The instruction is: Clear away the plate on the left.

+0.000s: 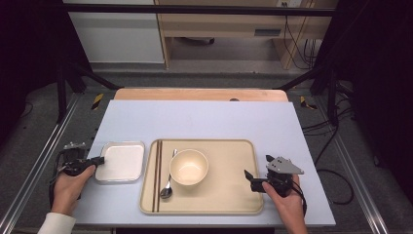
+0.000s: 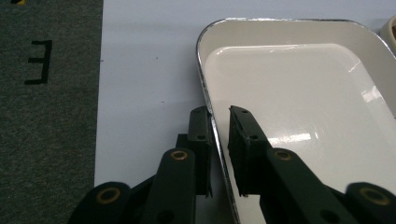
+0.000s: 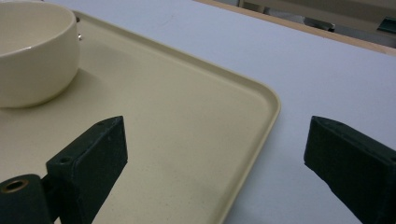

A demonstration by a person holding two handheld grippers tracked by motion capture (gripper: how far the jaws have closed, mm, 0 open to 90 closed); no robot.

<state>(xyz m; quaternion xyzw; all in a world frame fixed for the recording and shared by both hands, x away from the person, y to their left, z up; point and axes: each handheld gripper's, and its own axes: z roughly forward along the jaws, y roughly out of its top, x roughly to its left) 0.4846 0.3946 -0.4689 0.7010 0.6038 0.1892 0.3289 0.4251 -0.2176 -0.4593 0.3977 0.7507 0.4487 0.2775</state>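
Straddling the white dish's (image 2: 299, 93) left rim, the left gripper (image 2: 219, 140) jaws nearly pinch it; the right gripper (image 3: 215, 154) jaws spread wide over the tray (image 3: 187, 140) edge.

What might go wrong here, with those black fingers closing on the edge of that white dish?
The left gripper straddles only the thin rim of the white dish, near one side; lifted from there, the dish may tilt or slip out. It sits close beside the beige tray, so a swing could knock the tray's edge or jostle the bowl and spoon. The right gripper hangs open over the tray's other edge, holding nothing.
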